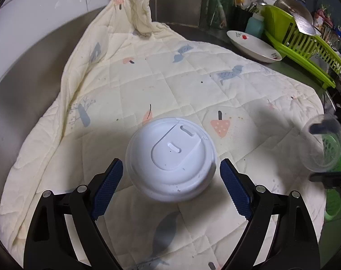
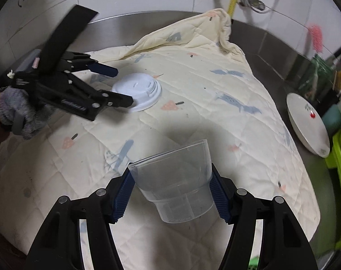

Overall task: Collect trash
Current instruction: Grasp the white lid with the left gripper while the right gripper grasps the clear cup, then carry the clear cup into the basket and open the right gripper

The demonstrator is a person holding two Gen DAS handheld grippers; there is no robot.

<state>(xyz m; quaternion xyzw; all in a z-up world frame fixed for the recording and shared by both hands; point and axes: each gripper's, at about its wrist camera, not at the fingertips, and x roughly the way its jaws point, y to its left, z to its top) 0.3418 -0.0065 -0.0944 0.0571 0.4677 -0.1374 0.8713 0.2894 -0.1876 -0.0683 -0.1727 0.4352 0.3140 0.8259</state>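
A cream quilted cloth (image 1: 170, 85) printed with birds and mushrooms is covering most of the steel desk (image 1: 35, 67), one corner bunching up against the back wall. A green dish rack (image 1: 305, 45) is standing at the right edge, with a white plate (image 1: 253, 42) lying just beside it.

The left gripper (image 1: 171, 177) is hovering with its jaws standing wide on either side of a white cup lid (image 1: 170, 159) that is lying on the cloth, the blue pads (image 1: 107, 184) apart from its rim. The right gripper (image 2: 172, 193) is gripping a clear plastic cup (image 2: 175, 180), tilted, its pads pressing on both sides above the cloth.
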